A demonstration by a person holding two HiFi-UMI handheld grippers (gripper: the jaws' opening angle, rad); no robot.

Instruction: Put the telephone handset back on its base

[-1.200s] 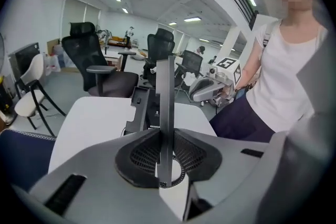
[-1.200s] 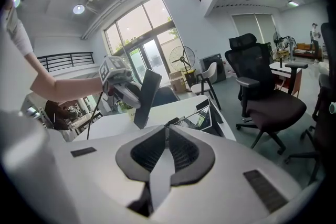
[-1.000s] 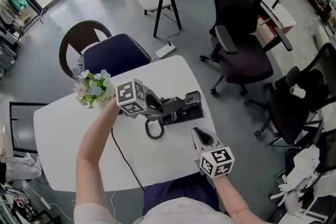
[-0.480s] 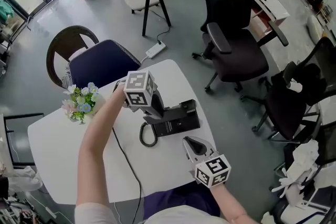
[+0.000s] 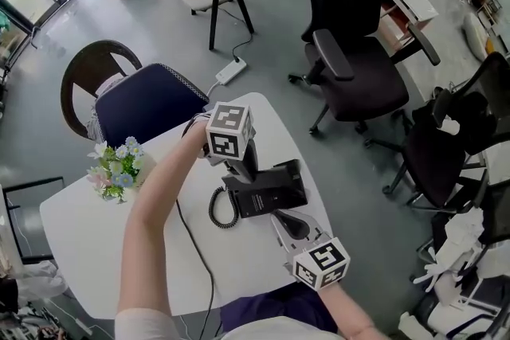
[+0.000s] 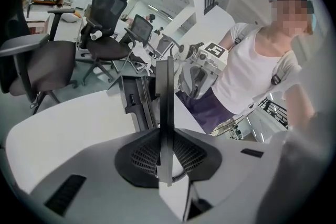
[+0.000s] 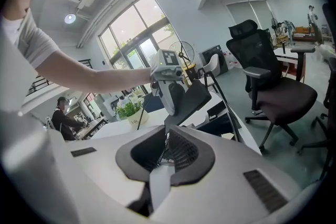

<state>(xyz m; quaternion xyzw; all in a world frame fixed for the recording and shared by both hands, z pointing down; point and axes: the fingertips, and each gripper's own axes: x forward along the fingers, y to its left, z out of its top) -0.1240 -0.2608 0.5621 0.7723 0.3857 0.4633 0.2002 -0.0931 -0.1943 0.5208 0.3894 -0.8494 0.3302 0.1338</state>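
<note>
My left gripper [image 5: 241,155] is shut on the black telephone handset [image 5: 249,165] and holds it tilted just above the left end of the black base [image 5: 272,189] on the white table [image 5: 96,243]. Between its jaws in the left gripper view, the handset [image 6: 167,102] shows edge-on as a thin dark slab, with the base [image 6: 135,103] behind it. A coiled cord [image 5: 221,211] hangs down to the table. My right gripper [image 5: 280,217] sits near the base's front edge, shut with nothing in it. From the right gripper view, the handset [image 7: 193,97] hangs above the base.
A small pot of flowers [image 5: 115,167] stands at the table's left. A thin black cable [image 5: 191,251] runs toward the table's near edge. A blue-seated chair [image 5: 143,103] is behind the table and black office chairs [image 5: 358,84] stand to the right.
My left gripper has carried the handset to the right and away from the flowers, over the base. The right gripper has edged closer to the base's front.
</note>
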